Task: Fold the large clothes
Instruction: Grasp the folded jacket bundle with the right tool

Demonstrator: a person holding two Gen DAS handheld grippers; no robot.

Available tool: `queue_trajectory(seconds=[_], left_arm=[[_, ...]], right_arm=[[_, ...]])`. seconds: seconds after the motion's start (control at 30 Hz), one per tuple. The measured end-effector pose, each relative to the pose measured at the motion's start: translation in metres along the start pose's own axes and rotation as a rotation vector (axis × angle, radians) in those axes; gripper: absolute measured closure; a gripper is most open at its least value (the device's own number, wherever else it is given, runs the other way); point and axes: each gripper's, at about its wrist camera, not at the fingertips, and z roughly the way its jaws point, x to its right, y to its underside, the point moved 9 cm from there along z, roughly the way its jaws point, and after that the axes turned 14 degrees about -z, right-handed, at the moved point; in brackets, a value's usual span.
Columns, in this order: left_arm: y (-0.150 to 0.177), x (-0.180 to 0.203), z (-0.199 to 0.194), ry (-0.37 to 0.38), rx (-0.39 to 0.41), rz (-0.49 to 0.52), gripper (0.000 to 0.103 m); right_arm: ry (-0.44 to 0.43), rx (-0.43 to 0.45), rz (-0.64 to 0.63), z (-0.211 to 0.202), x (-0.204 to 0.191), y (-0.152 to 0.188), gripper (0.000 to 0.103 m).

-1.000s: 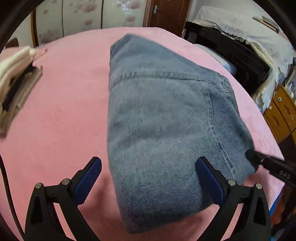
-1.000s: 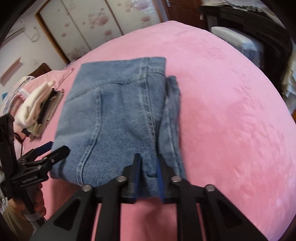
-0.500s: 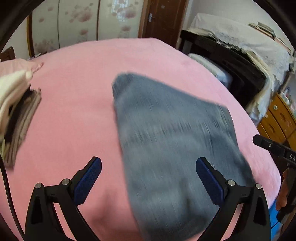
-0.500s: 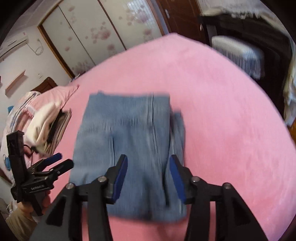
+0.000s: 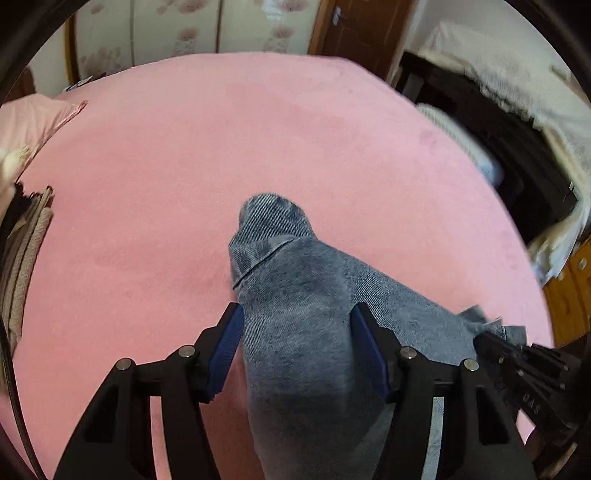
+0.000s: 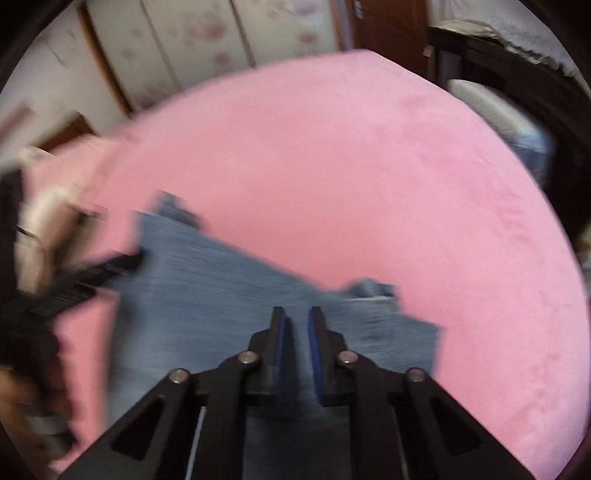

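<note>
The folded blue jeans (image 5: 295, 314) lie bunched on the pink bed cover (image 5: 258, 147), near its front edge. My left gripper (image 5: 295, 325) straddles the thick denim bundle; its jaws are closing and both blue pads touch the fabric. At the jeans' right corner the right gripper (image 5: 491, 341) shows as a black tip. In the blurred right wrist view my right gripper (image 6: 296, 321) is shut, with a thin edge of the jeans (image 6: 207, 288) in the narrow slit between its pads. The left gripper (image 6: 110, 266) is a dark smear at the jeans' left side.
A stack of folded clothes (image 5: 22, 240) sits at the bed's left edge beside a pink pillow (image 5: 40, 118). Dark furniture (image 5: 498, 129) draped with white cloth and a wooden dresser (image 5: 569, 295) stand to the right. Wardrobe doors (image 5: 184, 29) line the back wall.
Both grippers pulled back across the bed and the jeans came with them, now bunched. The left jaws narrowed onto the denim. The right jaws opened, then shut on the jeans' edge.
</note>
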Motion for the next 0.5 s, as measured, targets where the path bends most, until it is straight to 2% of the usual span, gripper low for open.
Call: queue_trajectory(seconds=[0.1,0.2,0.37,0.47,0.5], left_arm=[[0.008,0.004,0.017,-0.077,0.006,0.072,0.041],[0.012,0.003,0.029,-0.115,0.006,0.104,0.039],[0.012,-0.002,0.023,-0.081,0.017,0.045,0.025],[0.011,-0.007,0.007,-0.065,0.019,0.017,0.023],[0.011,-0.008,0.001,-0.060,0.018,0.013,0.023]], right_arm=[[-0.035,0.000,0.029,0.012,0.010,0.010,0.103],[-0.019,0.010,0.011,0.017,0.010,0.013,0.103],[-0.011,0.013,-0.004,0.012,0.006,0.013,0.103],[-0.035,0.016,-0.006,-0.004,0.003,0.010,0.103],[-0.046,0.017,-0.004,-0.009,0.003,0.011,0.100]])
